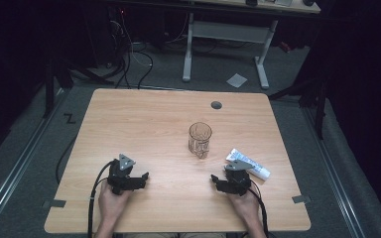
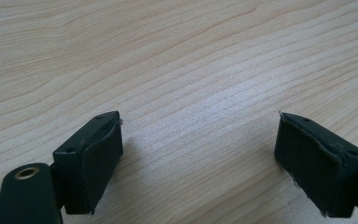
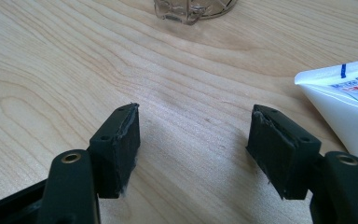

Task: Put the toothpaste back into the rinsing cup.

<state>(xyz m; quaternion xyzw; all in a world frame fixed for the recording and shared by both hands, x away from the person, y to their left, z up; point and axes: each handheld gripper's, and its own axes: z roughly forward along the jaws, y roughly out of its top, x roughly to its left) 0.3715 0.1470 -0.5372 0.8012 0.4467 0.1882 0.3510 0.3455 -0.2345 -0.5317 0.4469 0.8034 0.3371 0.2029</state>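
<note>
We see a light wooden worktop [image 1: 144,124] with a person's two hands at its near edge, each holding a black gripper low over the wood. The left gripper [image 1: 140,179] sits at the near left, its jaws spread wide with nothing between them; in the left gripper view [image 2: 198,154] we find bare wood grain under the gap. The right gripper [image 1: 217,182] sits at the near right, jaws likewise wide apart and holding nothing, as the right gripper view [image 3: 193,144] confirms. A clear drinking glass [image 1: 200,139] stands upright near the middle of the worktop, well apart from both grippers; we see its base [image 3: 193,10] at the top of the right gripper view. A white tube [image 1: 248,164] with blue print lies flat just beside the right gripper, on its outer side, and we see its crimped end [image 3: 345,100] close to one jaw but cannot tell whether it touches. A small round grey grommet [image 1: 216,105] sits toward the far edge.
</note>
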